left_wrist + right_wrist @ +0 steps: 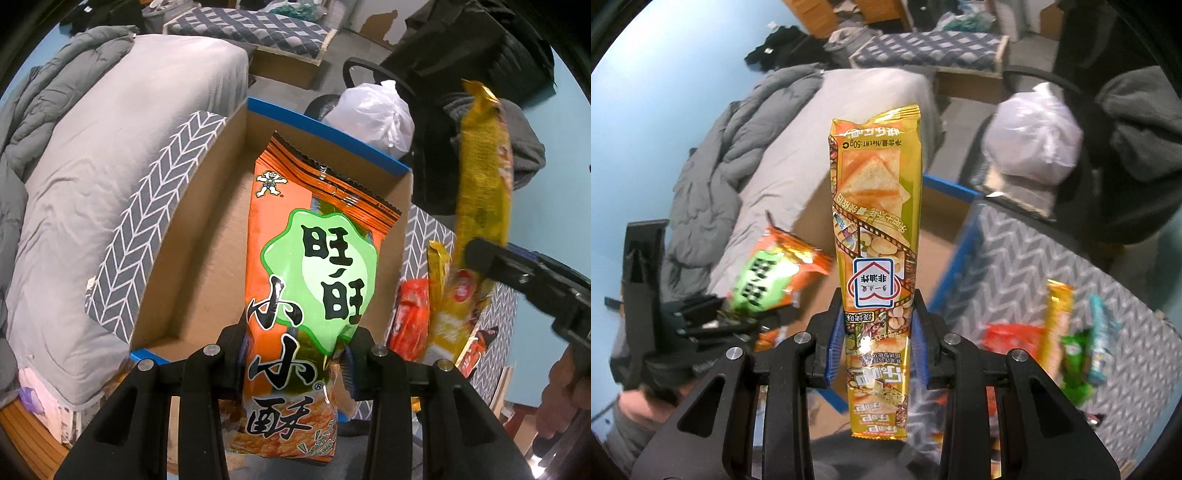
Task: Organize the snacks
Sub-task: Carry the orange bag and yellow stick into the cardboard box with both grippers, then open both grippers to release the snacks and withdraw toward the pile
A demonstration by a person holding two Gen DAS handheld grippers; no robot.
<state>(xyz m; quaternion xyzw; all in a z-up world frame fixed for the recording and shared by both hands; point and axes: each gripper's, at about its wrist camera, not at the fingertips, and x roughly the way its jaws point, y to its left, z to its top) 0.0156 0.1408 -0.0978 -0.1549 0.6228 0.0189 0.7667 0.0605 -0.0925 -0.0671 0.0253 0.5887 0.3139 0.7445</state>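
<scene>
Left gripper clamps light, crinkly orange rice-cracker bag low; right gripper clamps slippery yellow snack packet low; both crush easily.

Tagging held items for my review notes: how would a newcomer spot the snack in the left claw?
Find the open cardboard box with blue-taped edges. Directly over it, the left claw pinches an orange snack bag by its lower part. Its green cloud label with bold black characters sets it apart from the slim yellow packet alongside.
</scene>
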